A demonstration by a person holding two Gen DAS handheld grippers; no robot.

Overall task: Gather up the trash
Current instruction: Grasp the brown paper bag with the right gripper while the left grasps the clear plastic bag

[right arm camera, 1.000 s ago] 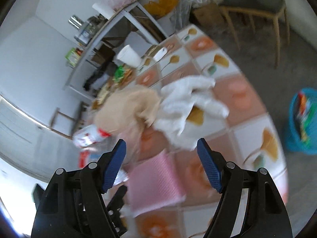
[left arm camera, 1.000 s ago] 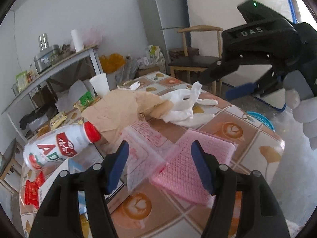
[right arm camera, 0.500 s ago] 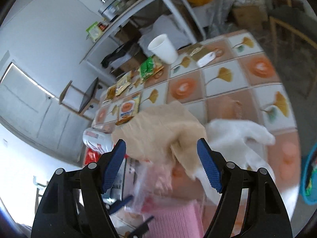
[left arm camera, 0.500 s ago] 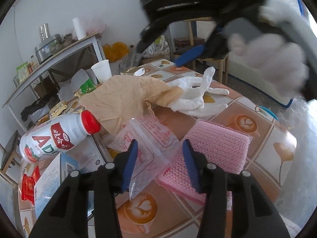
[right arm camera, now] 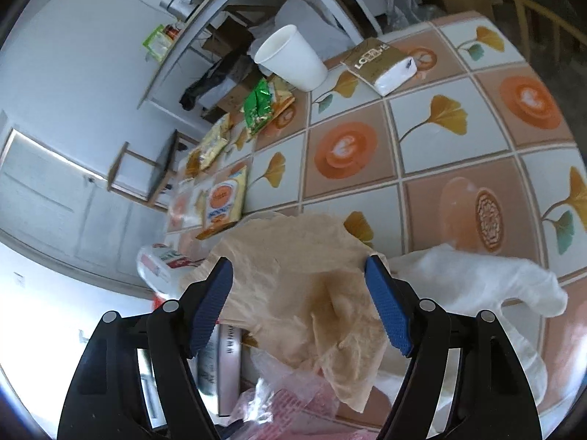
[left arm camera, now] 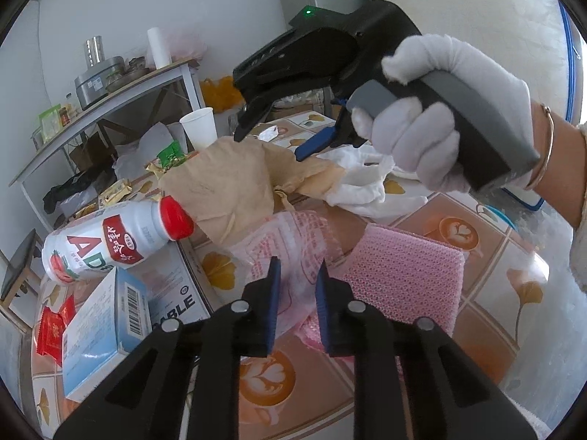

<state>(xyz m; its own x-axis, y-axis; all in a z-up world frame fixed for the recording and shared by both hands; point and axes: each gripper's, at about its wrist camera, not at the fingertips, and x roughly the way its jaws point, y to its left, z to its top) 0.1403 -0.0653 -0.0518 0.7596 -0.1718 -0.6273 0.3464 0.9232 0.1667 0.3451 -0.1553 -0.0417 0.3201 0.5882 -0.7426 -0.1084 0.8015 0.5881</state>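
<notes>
The left claw was closing, narrow, on the clear plastic wrapper, contact apparently made. The right claw stood wide astride the brown paper; next: close, lift.

Left gripper angled downward, jaws nearly together and closing, thin clear plastic caught between the blue pads. Black linkage arms converge in the foreground.

Right gripper tilted steeply down, jaws spread wide and closing slightly, nothing pressed between them; its pads stand either side of crumpled brown paper below. Seen from the left camera, a white-gloved right hand wraps the grey handle, fingers curled round the grip, wrist bare with thin bangles, forearm entering from the right edge.
</notes>
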